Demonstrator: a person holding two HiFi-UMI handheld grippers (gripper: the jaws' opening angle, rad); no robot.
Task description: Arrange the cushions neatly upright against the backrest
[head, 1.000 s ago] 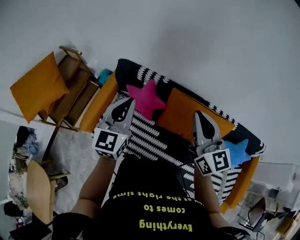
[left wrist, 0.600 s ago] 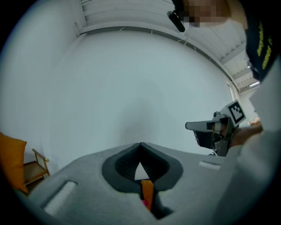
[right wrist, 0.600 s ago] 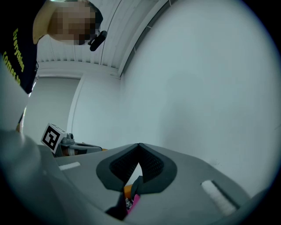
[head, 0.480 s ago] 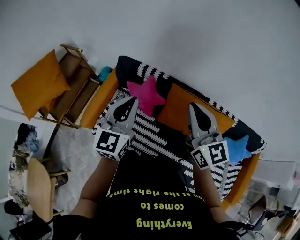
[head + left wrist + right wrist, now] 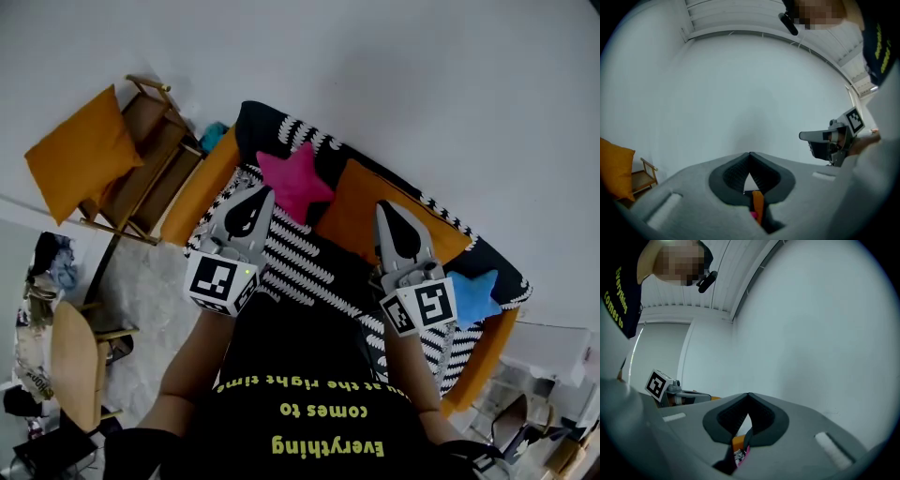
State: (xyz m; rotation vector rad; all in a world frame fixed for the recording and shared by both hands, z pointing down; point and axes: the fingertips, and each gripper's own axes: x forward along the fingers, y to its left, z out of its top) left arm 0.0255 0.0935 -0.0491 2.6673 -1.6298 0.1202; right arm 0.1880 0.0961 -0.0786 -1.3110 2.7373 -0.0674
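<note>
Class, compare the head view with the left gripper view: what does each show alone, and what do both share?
Only the head view: the striped sofa and the blue star cushion. Only the left gripper view: the slatted ceiling. Both: the orange cushion on the wooden chair, the right gripper, and the left gripper, its fingers shut.

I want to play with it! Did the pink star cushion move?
No. The pink star cushion sits at the same spot against the sofa backrest, just left of the orange cushion, as before.
</note>
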